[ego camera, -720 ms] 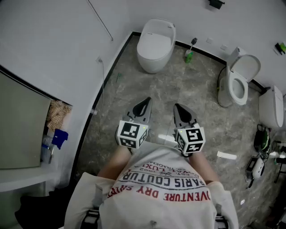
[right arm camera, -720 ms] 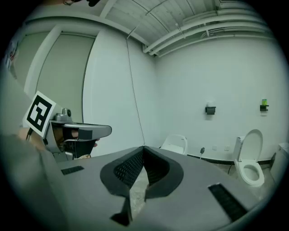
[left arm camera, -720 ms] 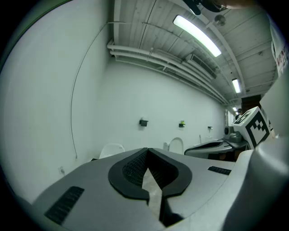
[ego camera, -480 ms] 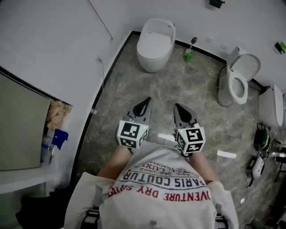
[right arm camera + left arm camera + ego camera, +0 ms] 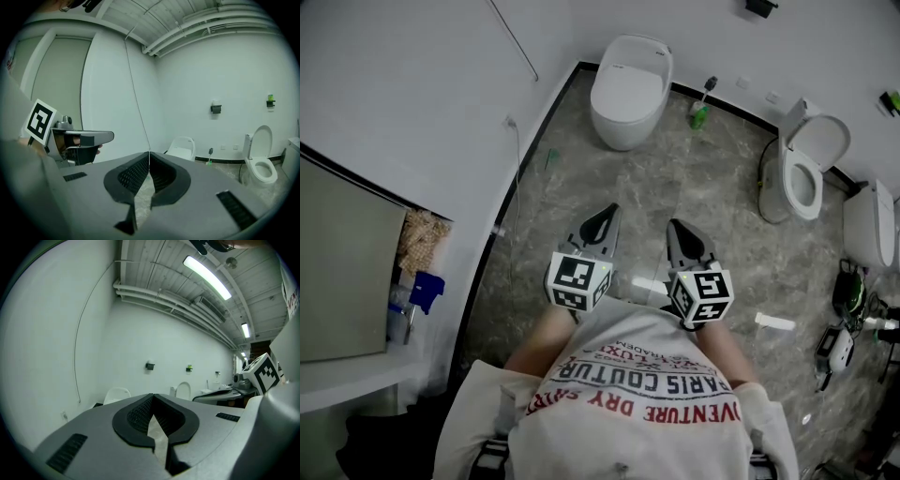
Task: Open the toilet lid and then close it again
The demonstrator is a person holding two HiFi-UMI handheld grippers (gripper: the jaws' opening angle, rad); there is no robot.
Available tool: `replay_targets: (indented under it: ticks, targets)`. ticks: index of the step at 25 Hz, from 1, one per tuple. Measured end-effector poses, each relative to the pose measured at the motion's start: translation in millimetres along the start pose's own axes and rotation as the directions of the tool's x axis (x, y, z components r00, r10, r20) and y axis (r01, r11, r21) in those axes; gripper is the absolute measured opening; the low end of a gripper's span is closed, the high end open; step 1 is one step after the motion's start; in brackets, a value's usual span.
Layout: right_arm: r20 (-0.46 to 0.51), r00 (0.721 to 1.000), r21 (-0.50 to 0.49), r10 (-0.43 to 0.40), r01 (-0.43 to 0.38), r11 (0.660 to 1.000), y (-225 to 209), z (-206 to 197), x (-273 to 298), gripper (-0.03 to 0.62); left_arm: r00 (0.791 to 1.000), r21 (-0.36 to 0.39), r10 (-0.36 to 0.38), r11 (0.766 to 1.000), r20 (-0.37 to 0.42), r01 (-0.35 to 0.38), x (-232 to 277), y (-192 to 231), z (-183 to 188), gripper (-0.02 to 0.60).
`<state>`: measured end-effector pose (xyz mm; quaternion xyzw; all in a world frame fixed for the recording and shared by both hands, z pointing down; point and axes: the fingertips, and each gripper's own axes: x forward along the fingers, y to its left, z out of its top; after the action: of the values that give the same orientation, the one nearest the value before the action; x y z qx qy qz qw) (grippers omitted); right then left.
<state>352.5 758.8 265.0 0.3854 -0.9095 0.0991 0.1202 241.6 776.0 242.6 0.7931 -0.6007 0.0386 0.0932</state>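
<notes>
A white toilet with its lid down (image 5: 628, 86) stands against the far wall, well ahead of both grippers; it also shows as the closed toilet (image 5: 117, 394) and closed toilet (image 5: 183, 146). A second toilet with its lid up (image 5: 811, 167) stands to the right, seen as the open toilet (image 5: 262, 161) too. My left gripper (image 5: 607, 212) and right gripper (image 5: 678, 226) are held side by side in front of the person's chest, pointing forward. Both are shut with nothing between the jaws, as the left gripper (image 5: 152, 397) and right gripper (image 5: 149, 154) show close up.
A green toilet brush (image 5: 699, 111) stands between the two toilets. A third white fixture (image 5: 870, 225) sits at the right edge, with cabled devices (image 5: 839, 347) and a white strip (image 5: 775, 324) on the floor. A shelf with bottles (image 5: 411, 291) juts out at left.
</notes>
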Motion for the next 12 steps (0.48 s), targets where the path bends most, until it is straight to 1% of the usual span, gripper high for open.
replay_targets:
  ticks: [5,12]
  targets:
    - [-0.030,0.999,0.029,0.018,-0.017,0.999,2.9,-6.1,16.6,0.015,1.000,-0.021,0.025,0.999,-0.019,-0.026,1.9,17.2,-5.3,0.008]
    - [-0.066,0.996,0.052,0.055,-0.051,0.997,-10.1,-8.2,52.8,0.015,0.997,-0.063,0.058,0.996,-0.053,-0.061,21.3,40.3,-20.4,0.008]
